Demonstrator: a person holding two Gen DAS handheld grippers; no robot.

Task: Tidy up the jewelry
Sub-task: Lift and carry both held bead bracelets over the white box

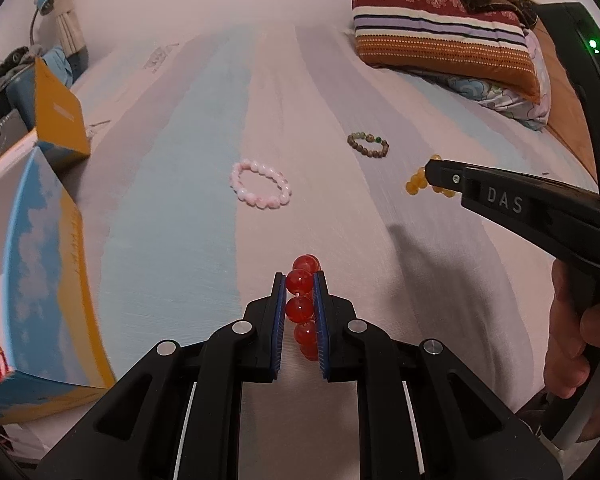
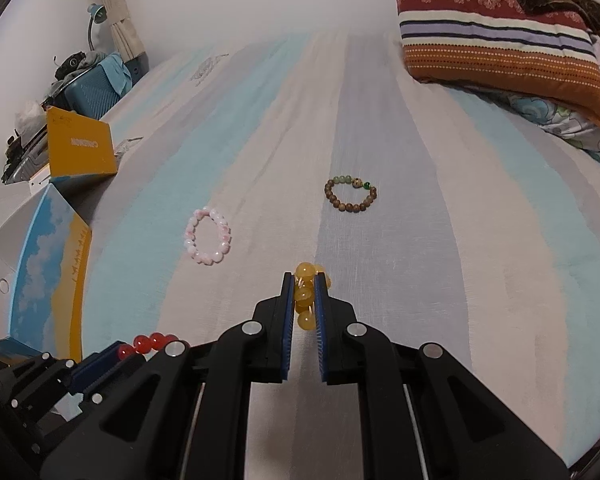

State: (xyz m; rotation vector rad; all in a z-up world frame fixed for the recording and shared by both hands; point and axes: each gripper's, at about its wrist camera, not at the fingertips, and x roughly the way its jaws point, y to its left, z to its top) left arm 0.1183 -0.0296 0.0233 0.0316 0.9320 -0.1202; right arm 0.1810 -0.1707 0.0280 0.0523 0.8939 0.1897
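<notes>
- Left wrist view: the left gripper is clamped on a red bead bracelet, the beads strung in a line between its blue-lined fingers above a bedsheet striped in pale blue, grey and pink.
- A pink bead bracelet lies flat on the sheet ahead; a brown bead bracelet with a few green beads lies farther off to the right, well apart from it.
- At right, the right gripper, held in a person's hand, pinches a yellow bead bracelet clear of the sheet.
- A blue-and-yellow box sits at the left edge; a striped pillow lies at the far right.
- Right wrist view: the right gripper is closed on the yellow bead bracelet, beads bunched between its pads.
- The pink bracelet lies ahead to the left, the brown one ahead to the right, both flat on the sheet.
- At lower left, the left gripper shows with red beads at its tip, beside the box.
</notes>
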